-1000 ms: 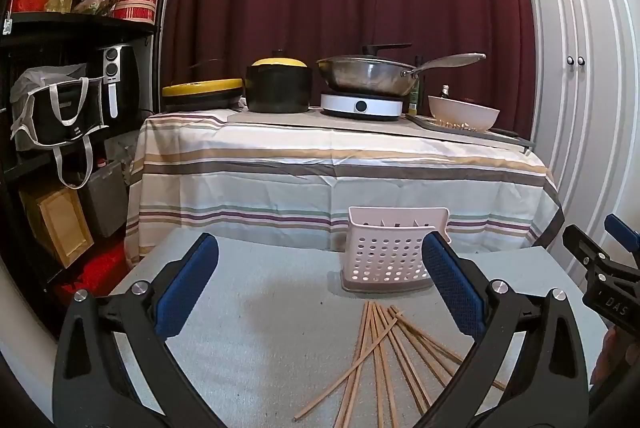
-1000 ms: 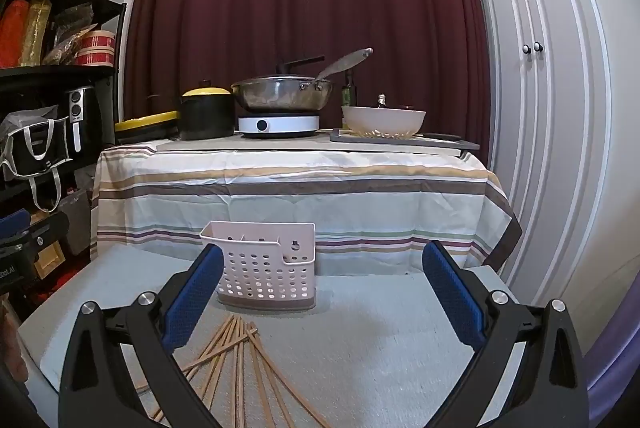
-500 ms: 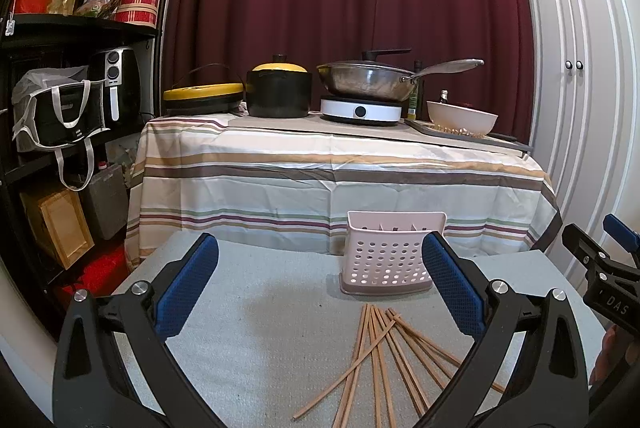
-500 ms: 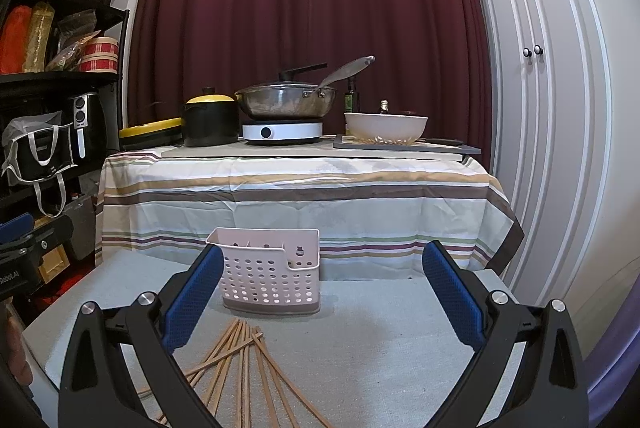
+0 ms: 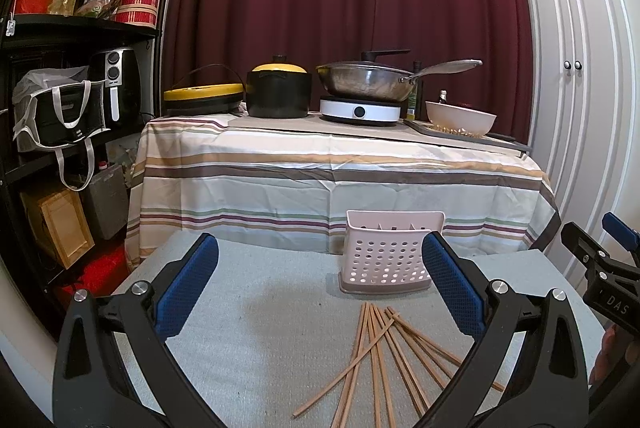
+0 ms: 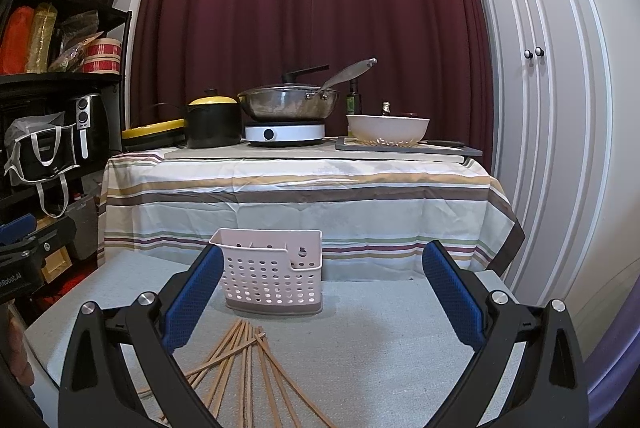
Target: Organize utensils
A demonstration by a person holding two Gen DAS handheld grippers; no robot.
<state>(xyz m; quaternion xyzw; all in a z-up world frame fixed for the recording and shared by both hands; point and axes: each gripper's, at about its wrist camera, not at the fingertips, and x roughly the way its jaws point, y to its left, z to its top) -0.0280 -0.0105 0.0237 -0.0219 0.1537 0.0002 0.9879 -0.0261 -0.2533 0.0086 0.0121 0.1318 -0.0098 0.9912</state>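
Several chopsticks (image 5: pixel 384 356) lie fanned below the wide-open left hand-held gripper (image 5: pixel 320 284).

White letters "DAS" stand on the black body of the right hand-held gripper (image 5: pixel 608 292), seen at the edge of the left wrist view. In the right wrist view, the left hand-held gripper (image 6: pixel 20 268) carries partly cropped white lettering ending "nRobot.AI". No other text is legible.

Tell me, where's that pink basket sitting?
The pink basket stands upright on the grey mat, just behind the loose chopsticks and before the striped tablecloth.
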